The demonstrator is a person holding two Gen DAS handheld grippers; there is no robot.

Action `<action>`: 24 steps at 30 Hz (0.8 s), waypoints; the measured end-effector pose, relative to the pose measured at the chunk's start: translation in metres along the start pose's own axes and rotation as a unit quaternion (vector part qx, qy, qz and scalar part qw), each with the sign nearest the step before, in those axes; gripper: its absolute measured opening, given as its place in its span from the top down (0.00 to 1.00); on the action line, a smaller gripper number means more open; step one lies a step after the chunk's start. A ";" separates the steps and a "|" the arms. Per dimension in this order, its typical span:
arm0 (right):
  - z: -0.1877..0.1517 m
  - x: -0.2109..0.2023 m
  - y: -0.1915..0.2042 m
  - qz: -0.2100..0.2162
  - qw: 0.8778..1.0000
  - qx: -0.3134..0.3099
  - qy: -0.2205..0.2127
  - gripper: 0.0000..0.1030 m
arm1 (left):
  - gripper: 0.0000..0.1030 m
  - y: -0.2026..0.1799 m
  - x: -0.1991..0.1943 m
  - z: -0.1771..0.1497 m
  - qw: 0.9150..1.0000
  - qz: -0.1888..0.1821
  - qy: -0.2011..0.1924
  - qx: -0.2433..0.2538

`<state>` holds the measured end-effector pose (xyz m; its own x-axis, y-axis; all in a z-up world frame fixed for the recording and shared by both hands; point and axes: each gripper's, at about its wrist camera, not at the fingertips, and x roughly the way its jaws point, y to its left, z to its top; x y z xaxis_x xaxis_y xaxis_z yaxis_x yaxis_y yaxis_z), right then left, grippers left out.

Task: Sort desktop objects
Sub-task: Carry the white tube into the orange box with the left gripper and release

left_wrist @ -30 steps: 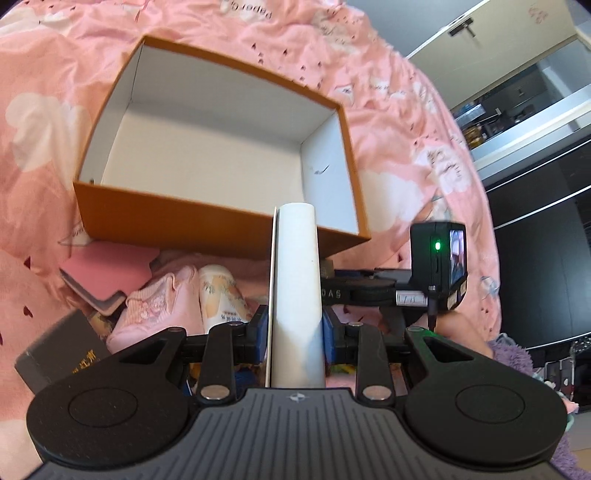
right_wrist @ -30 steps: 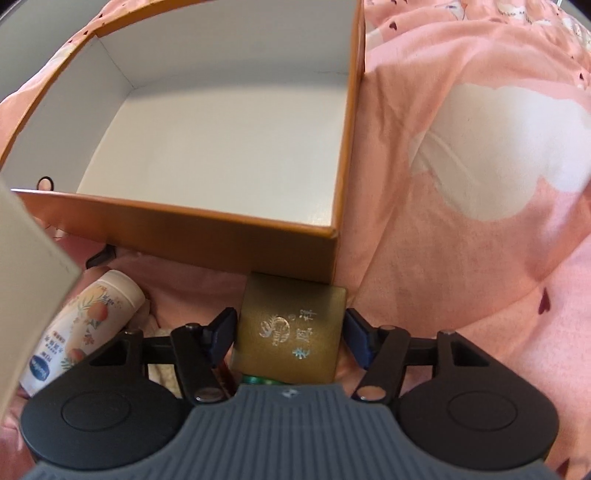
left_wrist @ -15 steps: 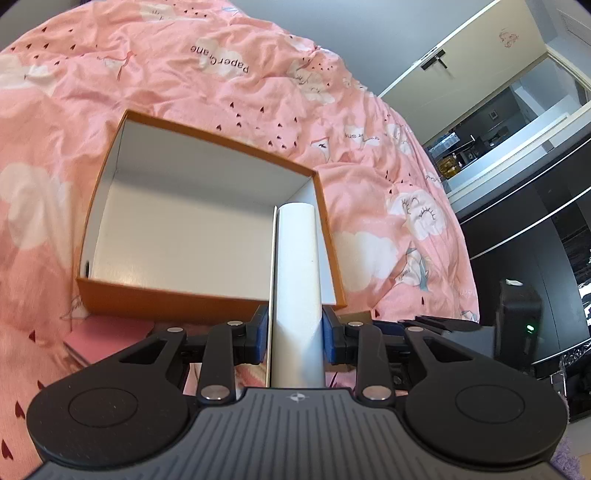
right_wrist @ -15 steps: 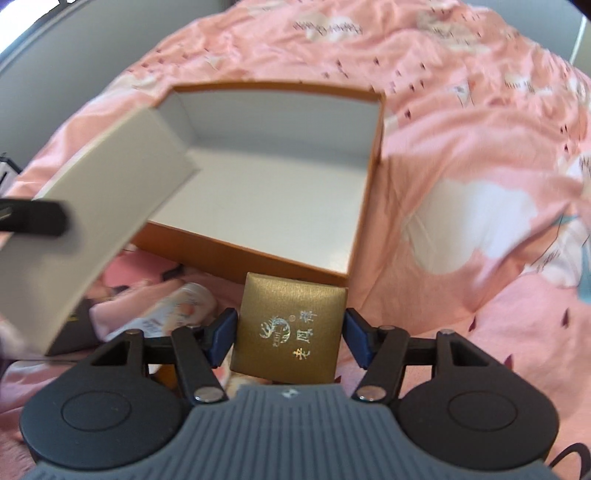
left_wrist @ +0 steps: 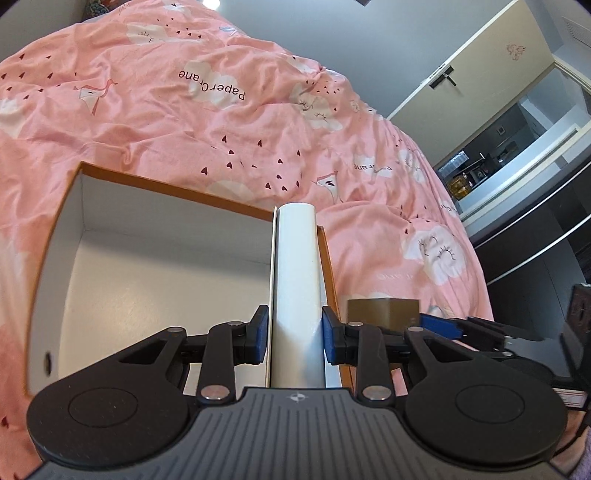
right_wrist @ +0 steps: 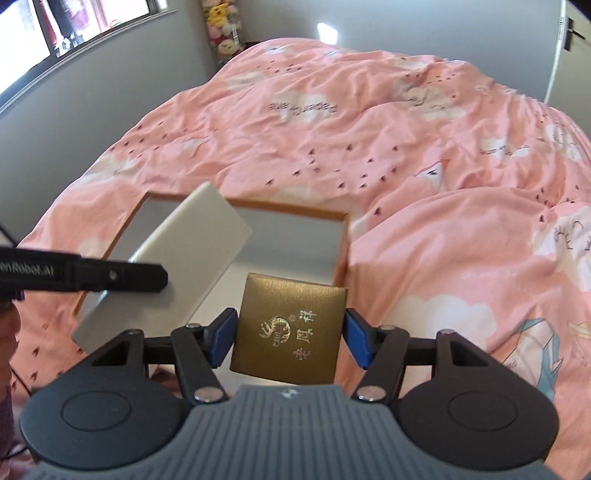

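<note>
Orange box (right_wrist: 341, 242) floor (half hidden by white box (right_wrist: 177, 266))

Orange box (right_wrist: 341, 245) front hidden by grippers

Bright daylight throughout; a window (right_wrist: 74, 33) glows at upper left, far beyond the right claw (right_wrist: 290, 341). Fisheye bends the edges; motion blur softens the box (right_wrist: 343, 236).

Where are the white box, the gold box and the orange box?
white box (left_wrist: 295, 280): left wrist view, narrow top edge between the pads.
gold box (right_wrist: 290, 328): right wrist view, printed lid.
orange box (left_wrist: 166, 258): left wrist view, white inner floor.
</note>
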<state>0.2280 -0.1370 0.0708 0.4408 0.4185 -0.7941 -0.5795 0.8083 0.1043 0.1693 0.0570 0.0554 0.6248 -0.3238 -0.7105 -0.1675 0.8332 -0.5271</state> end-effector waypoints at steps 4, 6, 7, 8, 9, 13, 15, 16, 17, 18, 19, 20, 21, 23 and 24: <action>0.008 0.013 -0.024 -0.043 0.999 0.007 -0.010 0.38 | 0.68 -0.001 0.041 0.005 1.000 0.025 0.012 0.009; 0.006 0.022 -0.035 -0.052 0.999 0.014 -0.004 0.38 | 0.68 -0.002 0.061 0.005 0.998 0.048 0.022 0.025; 0.004 0.026 -0.039 -0.050 0.999 0.019 0.001 0.38 | 0.68 -0.002 0.071 0.006 0.997 0.063 0.027 0.034; 0.002 0.031 -0.042 -0.047 0.999 0.022 0.007 0.38 | 0.68 -0.002 0.080 0.005 0.996 0.076 0.030 0.042; -0.001 0.036 -0.045 -0.045 0.999 0.024 0.013 0.38 | 0.68 -0.001 0.089 0.005 0.994 0.089 0.032 0.051; -0.011 0.055 -0.050 -0.037 0.998 0.029 0.031 0.38 | 0.68 -0.002 0.116 0.003 0.989 0.121 0.043 0.075; -0.014 0.063 -0.052 -0.036 0.998 0.031 0.035 0.38 | 0.68 -0.007 0.126 0.000 0.985 0.135 0.053 0.090; -0.015 0.066 -0.054 -0.035 0.998 0.033 0.036 0.38 | 0.68 -0.009 0.130 -0.003 0.983 0.144 0.056 0.101; -0.015 0.068 -0.055 -0.031 0.998 0.035 0.037 0.38 | 0.68 -0.013 0.134 -0.006 0.980 0.155 0.057 0.113; -0.016 0.069 -0.056 -0.027 0.998 0.036 0.038 0.38 | 0.68 -0.016 0.138 -0.009 0.976 0.165 0.058 0.127; -0.016 0.071 -0.057 -0.024 0.998 0.036 0.038 0.38 | 0.68 -0.020 0.141 -0.012 0.973 0.175 0.059 0.142; -0.017 0.072 -0.057 -0.022 0.998 0.036 0.039 0.38 | 0.68 -0.023 0.144 -0.015 0.969 0.183 0.060 0.157; -0.017 0.074 -0.057 -0.020 0.998 0.035 0.040 0.38 | 0.68 -0.026 0.147 -0.017 0.965 0.191 0.062 0.170; -0.018 0.076 -0.058 -0.016 0.998 0.035 0.040 0.38 | 0.68 -0.030 0.152 -0.022 0.960 0.202 0.064 0.185; -0.018 0.077 -0.058 -0.014 0.998 0.036 0.040 0.38 | 0.68 -0.032 0.154 -0.023 0.959 0.204 0.069 0.187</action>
<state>0.2829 -0.1595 -0.0072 0.3977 0.3630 -0.8427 -0.5164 0.8477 0.1214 0.2531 -0.0295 -0.0481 0.4548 0.0279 -0.8902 -0.0748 0.9972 -0.0070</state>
